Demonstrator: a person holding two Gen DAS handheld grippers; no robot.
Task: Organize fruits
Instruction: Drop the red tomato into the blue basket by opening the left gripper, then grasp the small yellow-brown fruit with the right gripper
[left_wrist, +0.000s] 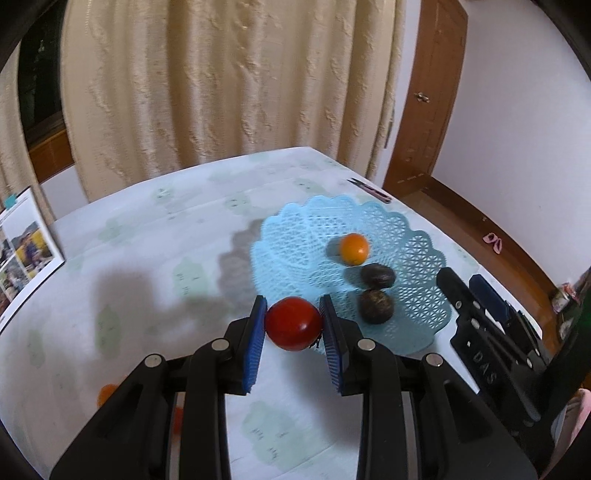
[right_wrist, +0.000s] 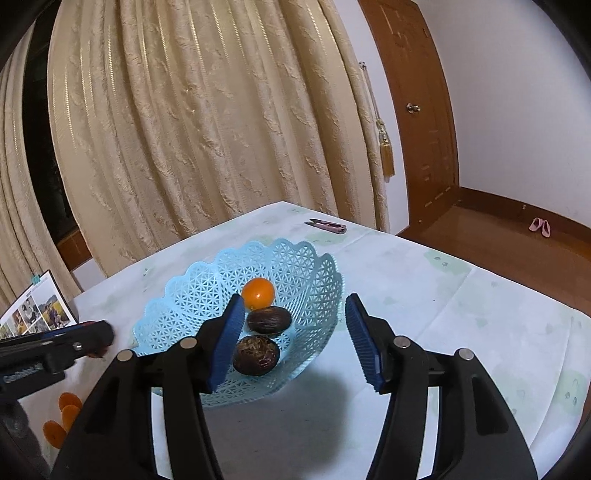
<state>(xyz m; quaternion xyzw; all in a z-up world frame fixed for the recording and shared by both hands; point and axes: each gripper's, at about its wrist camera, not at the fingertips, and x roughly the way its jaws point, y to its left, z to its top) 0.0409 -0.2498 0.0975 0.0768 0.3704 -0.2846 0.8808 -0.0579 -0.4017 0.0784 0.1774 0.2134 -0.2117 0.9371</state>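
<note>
Left tool (left_wrist: 293, 325) grips round tomato (left_wrist: 293, 323) (stem toward camera).

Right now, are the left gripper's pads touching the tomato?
Touching. The left wrist view shows both blue pads of the left gripper pressed against the red tomato, no gap either side.

The red tomato (left_wrist: 293, 323) sits between blue ribbed pads (left_wrist: 255, 347) on black fingers, the lattice-patterned basket (right_wrist: 310, 266) is light blue and holds one orange fruit (right_wrist: 258, 292) and two dark brown fruits (right_wrist: 267, 320), the tablecloth (right_wrist: 424, 295) is white with pale green motifs, and the curtain (right_wrist: 207, 122) is cream.
</note>
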